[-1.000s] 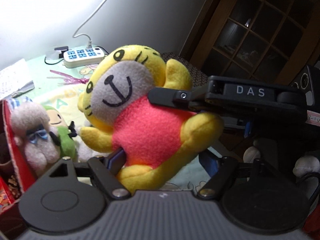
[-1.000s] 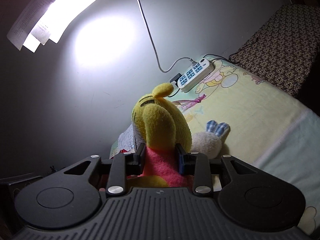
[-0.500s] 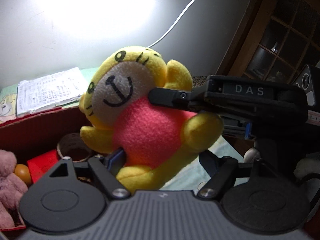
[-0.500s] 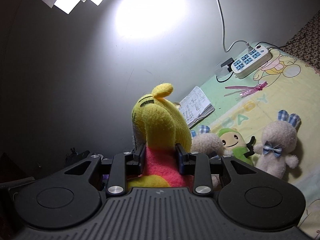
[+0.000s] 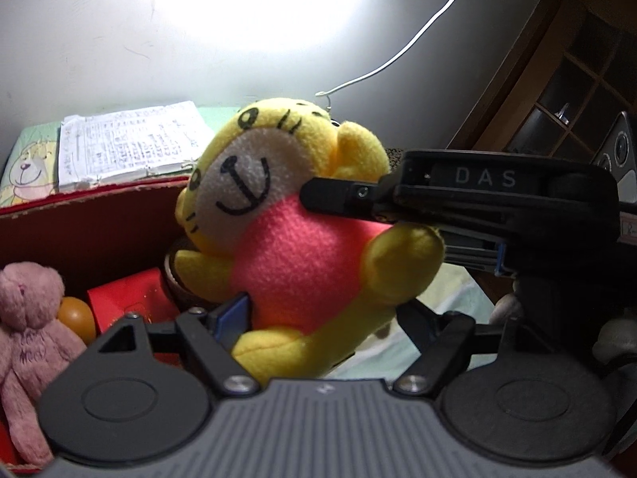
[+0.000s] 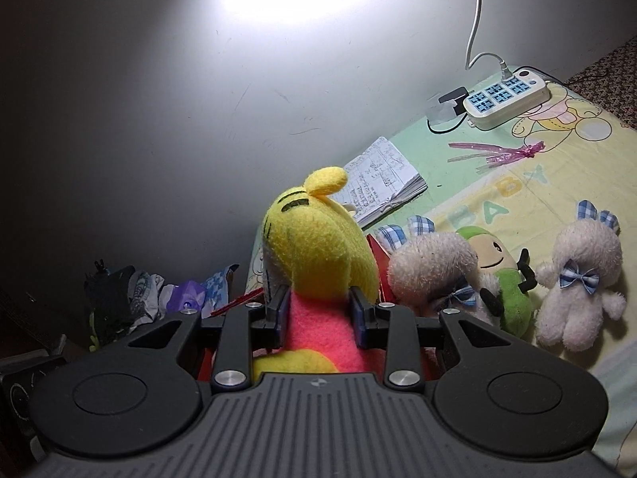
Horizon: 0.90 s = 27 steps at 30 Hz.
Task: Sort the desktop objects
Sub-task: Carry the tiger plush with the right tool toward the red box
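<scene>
The right gripper (image 6: 318, 312) pinches the yellow plush toy (image 6: 318, 247) at its red body, head toward twelve o'clock; the left gripper (image 5: 322, 318) stands spread around it.

Left wrist camera sits tight on the yellow plush (image 5: 294, 239), facing its front towards the wall. Right wrist camera looks along its back, close in; both catch the notebook (image 6: 382, 179) by the wall.

A white power strip (image 6: 507, 97) with blue sockets lies on the cartoon-print cloth (image 6: 557, 159), its white cable (image 6: 475, 12) climbing the lit grey wall (image 6: 159, 119). Dark wooden glazed cabinet doors (image 5: 577, 79) stand at right.
</scene>
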Motion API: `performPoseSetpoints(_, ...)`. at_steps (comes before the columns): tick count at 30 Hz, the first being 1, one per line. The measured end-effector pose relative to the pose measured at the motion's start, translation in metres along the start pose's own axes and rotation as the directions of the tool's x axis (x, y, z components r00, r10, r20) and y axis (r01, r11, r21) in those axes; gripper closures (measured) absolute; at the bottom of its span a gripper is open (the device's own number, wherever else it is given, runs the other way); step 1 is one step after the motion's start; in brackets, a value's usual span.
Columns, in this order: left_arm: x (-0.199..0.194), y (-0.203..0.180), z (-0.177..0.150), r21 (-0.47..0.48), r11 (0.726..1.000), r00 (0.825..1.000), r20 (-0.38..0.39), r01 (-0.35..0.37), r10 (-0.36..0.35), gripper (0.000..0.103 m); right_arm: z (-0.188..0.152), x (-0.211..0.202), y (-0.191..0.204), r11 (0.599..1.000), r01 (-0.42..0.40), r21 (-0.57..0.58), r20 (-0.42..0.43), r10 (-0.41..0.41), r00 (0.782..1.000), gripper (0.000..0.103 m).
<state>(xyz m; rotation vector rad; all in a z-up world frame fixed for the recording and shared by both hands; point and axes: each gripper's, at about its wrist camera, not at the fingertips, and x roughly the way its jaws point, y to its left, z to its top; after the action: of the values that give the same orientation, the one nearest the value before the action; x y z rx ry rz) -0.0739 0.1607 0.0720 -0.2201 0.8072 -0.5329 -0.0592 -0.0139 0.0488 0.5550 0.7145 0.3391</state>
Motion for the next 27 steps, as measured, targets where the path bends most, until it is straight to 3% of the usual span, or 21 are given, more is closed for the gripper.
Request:
performPoseSetpoints(15,0.004,0.043,-0.015,-0.034,0.999,0.998,-0.051,0.02,-0.022,0.018,-0.017,0.032,0.028,0.977,0.134,-0.164,-0.003,-0.136,0.991,0.07)
performPoseSetpoints(27,0.011,0.05,-0.017,-0.044,0.999,0.995,-0.098,0.0,-0.004,0.018,-0.03,0.048,0.031,0.963,0.156,-0.22,-0.033,-0.167,0.985,0.07)
